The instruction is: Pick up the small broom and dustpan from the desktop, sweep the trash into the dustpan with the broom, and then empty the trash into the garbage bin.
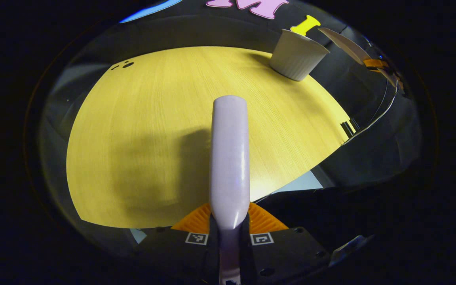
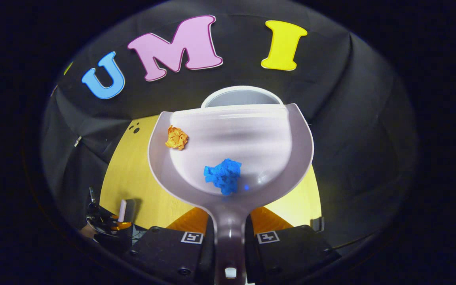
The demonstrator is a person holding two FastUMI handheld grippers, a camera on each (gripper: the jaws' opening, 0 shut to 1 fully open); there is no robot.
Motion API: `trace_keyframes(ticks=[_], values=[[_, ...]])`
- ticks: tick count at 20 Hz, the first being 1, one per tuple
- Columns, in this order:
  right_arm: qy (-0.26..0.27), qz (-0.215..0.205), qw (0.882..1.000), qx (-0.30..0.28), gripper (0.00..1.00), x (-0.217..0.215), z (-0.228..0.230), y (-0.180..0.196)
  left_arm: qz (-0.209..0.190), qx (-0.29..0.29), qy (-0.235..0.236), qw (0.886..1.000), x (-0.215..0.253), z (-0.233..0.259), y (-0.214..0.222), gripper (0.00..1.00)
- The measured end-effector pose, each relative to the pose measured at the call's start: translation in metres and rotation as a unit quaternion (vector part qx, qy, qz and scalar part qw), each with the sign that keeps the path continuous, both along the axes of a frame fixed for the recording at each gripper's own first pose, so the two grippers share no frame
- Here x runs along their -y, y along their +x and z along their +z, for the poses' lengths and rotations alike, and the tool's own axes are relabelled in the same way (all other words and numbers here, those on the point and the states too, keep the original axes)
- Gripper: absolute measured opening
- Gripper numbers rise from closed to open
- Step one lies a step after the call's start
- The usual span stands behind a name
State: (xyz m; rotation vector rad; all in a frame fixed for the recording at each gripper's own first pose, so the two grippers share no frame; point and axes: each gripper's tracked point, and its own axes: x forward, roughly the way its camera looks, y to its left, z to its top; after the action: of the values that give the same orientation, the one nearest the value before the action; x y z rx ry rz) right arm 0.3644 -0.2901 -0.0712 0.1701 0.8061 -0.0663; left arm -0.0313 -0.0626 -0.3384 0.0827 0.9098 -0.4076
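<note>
Yellow wood-grain desktop (image 1: 141, 130) fills the booth floor under both tools. Nearest in the left gripper view, the left gripper (image 1: 229, 221) is clamped on the pale broom handle (image 1: 230, 158), which juts forward above the bare desktop. At the far right corner stands the white garbage bin (image 1: 297, 55). In the right gripper view, the right gripper (image 2: 230, 227) pinches the dustpan (image 2: 232, 150) by its handle; blue paper (image 2: 223, 176) and orange paper (image 2: 176, 137) lie inside, the bin's rim just beyond.

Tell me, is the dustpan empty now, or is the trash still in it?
Not empty. The dustpan holds an orange paper ball and a blue paper ball, near the garbage bin.
</note>
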Motion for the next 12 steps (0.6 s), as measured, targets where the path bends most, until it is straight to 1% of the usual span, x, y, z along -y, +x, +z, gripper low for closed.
trace_keyframes(ticks=[3, 7, 9, 10, 11, 12], values=[[-0.013, -0.02, 1.0, 0.006, 0.34, 0.024, 0.005, 0.043, 0.014, 0.002, 0.003, 1.0, -0.011, 0.007, 0.001, 0.24], [-0.054, -0.036, 0.998, 0.016, 0.34, 0.054, 0.005, 0.091, 0.037, 0.005, 0.007, 0.999, -0.023, 0.018, 0.002, 0.24], [-0.064, -0.042, 0.997, 0.012, 0.34, 0.061, -0.001, 0.109, 0.049, -0.003, 0.003, 0.999, -0.028, 0.019, 0.0, 0.24], [-0.065, -0.047, 0.997, 0.009, 0.3, 0.063, -0.005, 0.116, 0.053, -0.005, 0.002, 0.999, -0.029, 0.019, 0.0, 0.25], [-0.073, -0.049, 0.996, 0.006, 0.34, 0.066, -0.008, 0.119, 0.055, -0.005, 0.001, 0.998, -0.03, 0.02, 0.001, 0.25], [-0.088, -0.049, 0.995, 0.002, 0.34, 0.069, -0.014, 0.125, 0.057, -0.005, 0.0, 0.998, -0.031, 0.02, 0.001, 0.25]])
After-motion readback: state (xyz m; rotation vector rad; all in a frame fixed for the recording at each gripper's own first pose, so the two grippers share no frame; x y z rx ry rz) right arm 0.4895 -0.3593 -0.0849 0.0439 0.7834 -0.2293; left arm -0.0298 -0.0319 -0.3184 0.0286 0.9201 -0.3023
